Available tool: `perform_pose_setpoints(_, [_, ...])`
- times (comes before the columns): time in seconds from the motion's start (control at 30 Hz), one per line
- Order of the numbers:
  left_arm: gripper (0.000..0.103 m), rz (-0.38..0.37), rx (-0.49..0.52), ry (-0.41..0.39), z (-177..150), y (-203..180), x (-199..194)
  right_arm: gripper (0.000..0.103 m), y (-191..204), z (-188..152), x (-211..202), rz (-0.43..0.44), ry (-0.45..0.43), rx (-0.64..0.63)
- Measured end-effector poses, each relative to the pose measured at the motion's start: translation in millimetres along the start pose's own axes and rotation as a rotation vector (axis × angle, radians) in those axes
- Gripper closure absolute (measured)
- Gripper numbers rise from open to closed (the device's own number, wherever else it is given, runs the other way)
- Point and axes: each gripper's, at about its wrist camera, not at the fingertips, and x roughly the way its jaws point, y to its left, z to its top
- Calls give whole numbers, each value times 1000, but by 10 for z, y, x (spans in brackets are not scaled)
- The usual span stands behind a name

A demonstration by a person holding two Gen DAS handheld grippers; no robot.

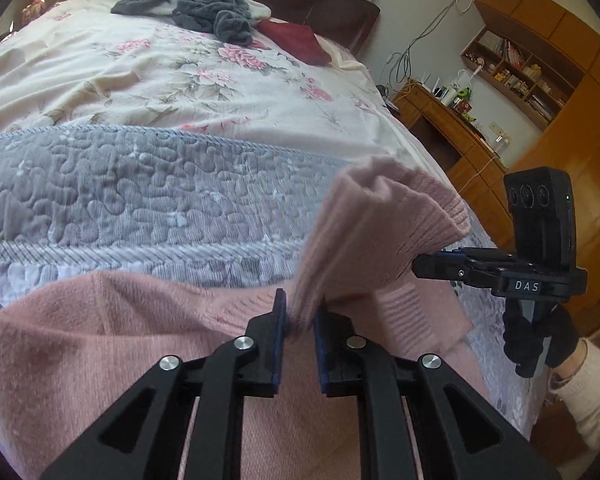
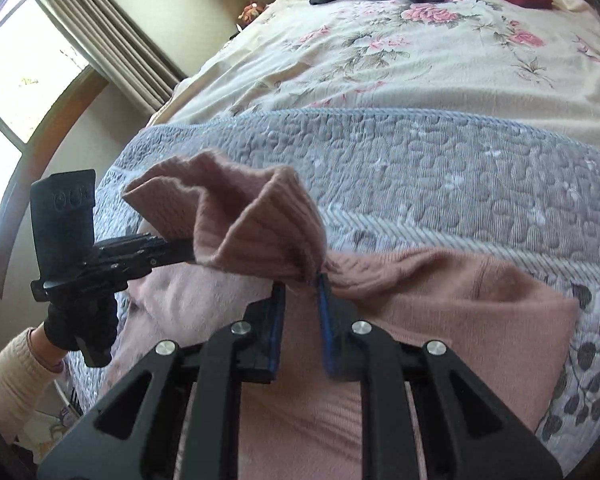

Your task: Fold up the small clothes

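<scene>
Bed (image 1: 180, 92) under floral sheet, grey quilted coverlet (image 1: 140, 196) across the near part, beyond both sets of fingers. Pink knit sweater (image 1: 100, 340) lay on the coverlet directly beneath and ahead of the fingers, one ribbed edge lifted off the bed.

Left gripper (image 1: 301, 312): fingers drawn close, pinching a raised fold of the ribbed knit between the pads. Right gripper (image 2: 301, 288): fingers likewise close on a bunch of the same edge at their tips.

Handling, as a judgement: light, soft, limp fabric; it sagged and puckered between the two grips, so it would drape rather than hold shape. Fuzzy knit looked unlikely to slip. Best hold seemed the ribbed hem or cuff, thicker and firmer than the body.

Views: left wrist camera showed wooden desk and shelves (image 1: 520, 64) and the right gripper (image 1: 440, 266) side-on. Right wrist camera showed window (image 2: 16, 72) with curtain, and the sweater's far flat part. Both showed the dark grey garment (image 1: 196, 6) well beyond the fingers.
</scene>
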Motion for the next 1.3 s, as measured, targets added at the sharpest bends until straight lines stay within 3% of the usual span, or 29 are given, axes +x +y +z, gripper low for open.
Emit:
perform_pose_setpoints(0.13, [84,-3,-10,91,-392,69,-114,84,-27,-496,-58,-20,91,0])
perform_pose_setpoints(0.23, [72,-59,-128,98,-620,188,-270,83,-114,-795,-156,6,125,74])
perform_pose_setpoints(0.27, [64,-97,-186,86,-669,226,-316,73,-137,-851,-191,36,118,118])
perform_pose_setpoints(0.3, [59,-132,-237,76,-708,252,-338,63,-154,-888,-209,76,107,165])
perform_pose_setpoints(0.33, [58,-172,-289,64,-735,272,-339,61,-154,-911,-210,106,101,201])
perform_pose_setpoints(0.47, [52,-240,-438,73,-766,287,-148,59,-71,-901,-34,158,112,290])
perform_pose_setpoints(0.53, [51,-220,-477,112,-763,272,-4,60,-49,-861,89,156,121,319])
perform_pose_setpoints(0.57, [52,-222,-492,117,-764,278,59,60,-36,-825,149,152,123,329])
perform_pose_setpoints(0.63, [57,-217,-504,112,-742,276,140,76,-5,-766,264,159,143,333])
perform_pose_setpoints(0.67, [75,-227,-504,113,-726,279,162,91,-2,-738,285,165,146,333])
perform_pose_setpoints(0.7, [91,-243,-506,117,-710,288,168,91,-4,-719,272,171,146,336])
perform_pose_setpoints(0.8, [94,-242,-470,113,-680,317,86,93,-40,-701,101,169,128,326])
perform_pose_setpoints(0.9, [94,-185,-424,153,-713,370,63,94,-119,-746,-27,165,124,322])
perform_pose_setpoints(1.07, [94,-124,-399,179,-825,418,135,95,-254,-911,183,101,180,341])
perform_pose_setpoints(1.23, [92,-79,-390,164,-865,372,118,95,-242,-1018,287,62,165,339])
perform_pose_setpoints(1.3, [89,-46,-408,161,-878,302,29,89,-173,-1020,226,39,155,319])
